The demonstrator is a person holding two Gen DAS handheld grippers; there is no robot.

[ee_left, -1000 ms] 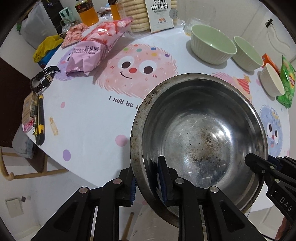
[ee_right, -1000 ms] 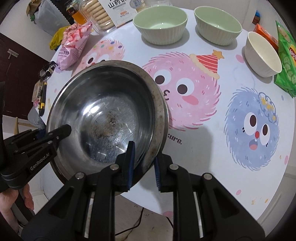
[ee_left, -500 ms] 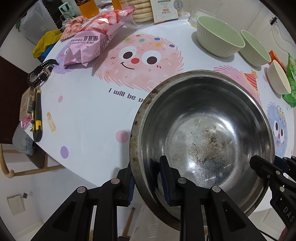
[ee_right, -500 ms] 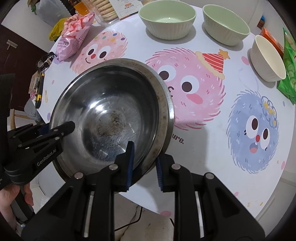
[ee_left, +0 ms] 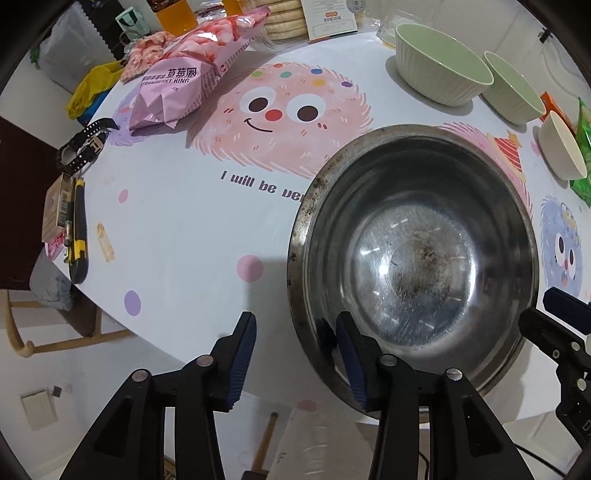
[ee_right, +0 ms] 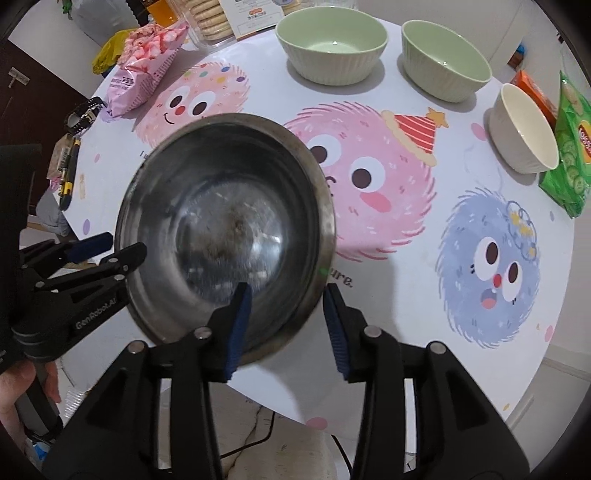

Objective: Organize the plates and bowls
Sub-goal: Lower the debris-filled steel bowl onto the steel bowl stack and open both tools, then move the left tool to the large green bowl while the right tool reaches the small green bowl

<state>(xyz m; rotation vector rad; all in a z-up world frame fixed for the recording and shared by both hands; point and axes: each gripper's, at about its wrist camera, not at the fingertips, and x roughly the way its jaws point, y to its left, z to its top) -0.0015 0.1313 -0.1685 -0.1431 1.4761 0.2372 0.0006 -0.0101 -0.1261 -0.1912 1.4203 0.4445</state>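
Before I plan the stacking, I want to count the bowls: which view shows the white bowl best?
The right wrist view: the white bowl sits whole there, rim and inside visible, beside the green chip bag. In the left wrist view the white bowl is squeezed against the right edge, distorted and seen mostly from the side.

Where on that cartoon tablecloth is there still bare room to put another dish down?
Bare patches: left of the steel bowl, between it and the utility knife, below the pink snack bag; and on the blue monster, right of the steel bowl, below the white bowl. The far edge is crowded: two green bowls, biscuits, chips bag.
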